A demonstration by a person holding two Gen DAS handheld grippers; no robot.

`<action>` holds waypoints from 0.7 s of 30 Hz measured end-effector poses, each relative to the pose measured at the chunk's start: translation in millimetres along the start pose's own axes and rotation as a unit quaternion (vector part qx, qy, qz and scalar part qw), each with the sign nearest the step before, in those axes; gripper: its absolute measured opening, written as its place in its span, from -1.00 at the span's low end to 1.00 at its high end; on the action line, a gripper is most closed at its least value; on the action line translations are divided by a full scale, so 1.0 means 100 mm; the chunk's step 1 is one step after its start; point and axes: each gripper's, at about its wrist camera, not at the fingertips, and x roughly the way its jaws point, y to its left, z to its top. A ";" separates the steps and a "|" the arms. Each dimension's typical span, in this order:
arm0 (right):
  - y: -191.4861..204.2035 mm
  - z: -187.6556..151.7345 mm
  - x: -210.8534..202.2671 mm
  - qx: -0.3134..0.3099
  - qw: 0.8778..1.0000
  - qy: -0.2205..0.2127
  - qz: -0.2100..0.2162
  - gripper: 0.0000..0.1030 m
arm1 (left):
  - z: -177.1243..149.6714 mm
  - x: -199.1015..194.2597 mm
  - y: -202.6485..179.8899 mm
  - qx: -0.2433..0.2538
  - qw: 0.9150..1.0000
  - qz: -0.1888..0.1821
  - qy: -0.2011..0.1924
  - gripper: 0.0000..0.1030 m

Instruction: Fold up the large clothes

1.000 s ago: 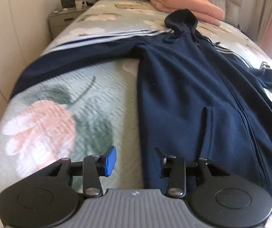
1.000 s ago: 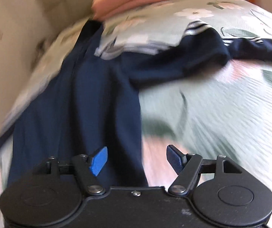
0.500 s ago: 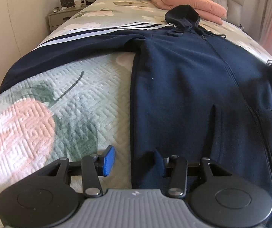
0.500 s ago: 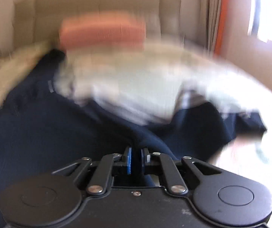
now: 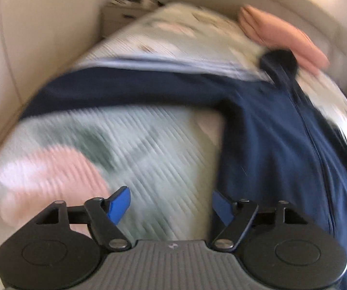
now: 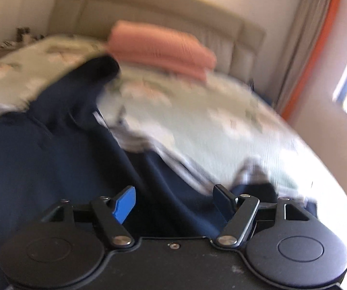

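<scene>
My left gripper (image 5: 171,205) and right gripper (image 6: 173,203) have both just been opening and now stand wide with nothing between the pads. The navy zip hoodie (image 5: 282,149) lies spread front-up on the floral bed (image 5: 149,149), one sleeve (image 5: 125,89) stretched sideways. I judge the sleeve goes in next: I should pinch near the cuff and lay it flat across the chest.

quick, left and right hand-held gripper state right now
left hand-held gripper: open, just widened, holding nothing.
right hand-held gripper: open, just reopened, holding nothing, over the navy jacket.
</scene>
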 end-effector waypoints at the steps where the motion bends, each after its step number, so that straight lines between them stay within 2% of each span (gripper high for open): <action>1: 0.12 0.05 -0.10 -0.009 1.000 -0.017 0.014 0.75 | 0.10 0.01 0.08 -0.009 1.000 0.004 -0.009 0.50; 5: 0.82 0.10 -0.58 -0.053 0.989 -0.043 0.130 0.80 | 0.44 0.12 0.43 -0.074 0.997 0.007 -0.035 0.53; 7: 1.20 0.05 -0.71 -0.059 0.977 -0.033 0.200 0.80 | 0.58 0.24 0.67 -0.128 0.991 0.002 -0.037 0.53; 9: 1.53 0.00 -0.82 -0.050 0.967 -0.025 0.248 0.80 | 0.65 0.36 0.90 -0.190 0.981 0.001 -0.032 0.53; 12: 1.96 -0.05 -0.90 -0.043 0.956 -0.016 0.290 0.80 | 0.75 0.54 1.17 -0.237 0.971 0.017 -0.034 0.52; 15: 2.20 -0.08 -0.89 -0.016 0.943 0.004 0.332 0.80 | 0.79 0.67 1.34 -0.265 0.963 0.027 -0.035 0.51; 17: 2.27 -0.12 -0.91 0.002 0.937 0.013 0.348 0.80 | 0.83 0.73 1.40 -0.272 0.961 0.027 -0.041 0.51; 21: 2.17 -0.19 -0.91 0.058 0.926 0.020 0.373 0.80 | 0.95 0.84 1.44 -0.260 0.963 0.056 -0.050 0.52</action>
